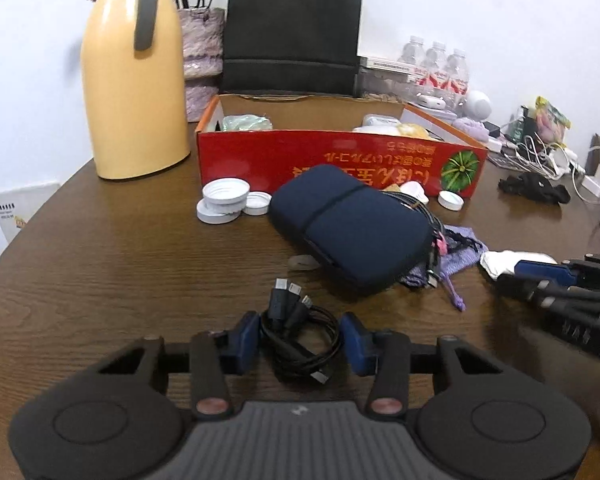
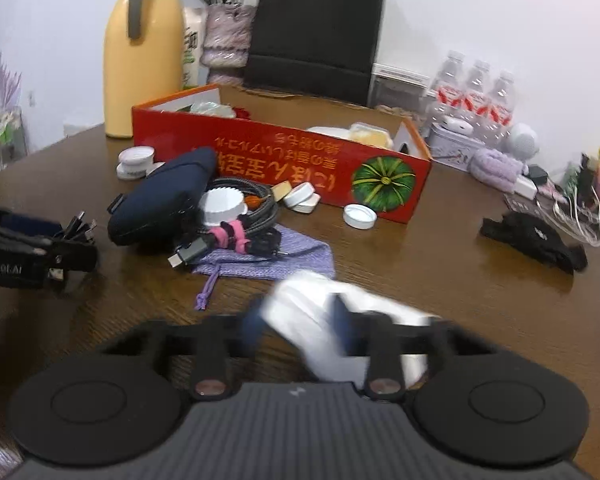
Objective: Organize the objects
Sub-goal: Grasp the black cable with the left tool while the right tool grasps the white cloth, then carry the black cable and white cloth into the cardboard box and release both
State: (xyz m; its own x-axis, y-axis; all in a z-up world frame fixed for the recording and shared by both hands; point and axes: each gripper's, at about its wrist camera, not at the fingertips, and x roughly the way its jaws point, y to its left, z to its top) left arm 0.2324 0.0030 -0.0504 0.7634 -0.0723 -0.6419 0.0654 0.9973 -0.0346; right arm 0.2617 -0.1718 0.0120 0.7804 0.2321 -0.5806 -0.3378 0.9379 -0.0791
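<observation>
While the brown wooden tabletop (image 1: 120, 264) shows its wavy grain, the left claw (image 1: 300, 338) sits low over a bundle of thin black cable (image 1: 300, 340). Its blue pads stand on each side of the coil, very close to it, but I cannot tell if they squeeze it. The cable's little plugs stick out at the top.

The right claw (image 2: 300, 320) is pinched on a soft white packet (image 2: 312, 320) that looks crinkly. That part is blurry, so the packet's shape is hard to make out, and the claw covers some of it.

Farther back lies a puffy dark blue pouch (image 1: 348, 232) with rounded corners and a thin band across it. Beside it are a braided grey cable (image 2: 252, 200) with pink ties and a knitted purple drawstring bag (image 2: 284, 258), partly hidden under the cable. Round white plastic lids (image 1: 224, 200) are stacked near a long red cardboard box (image 1: 340, 160) with a green pumpkin picture. The box wall hides most of what is inside. A smooth yellow jug (image 1: 134, 92) with a grey handle is cut off at the top.
</observation>
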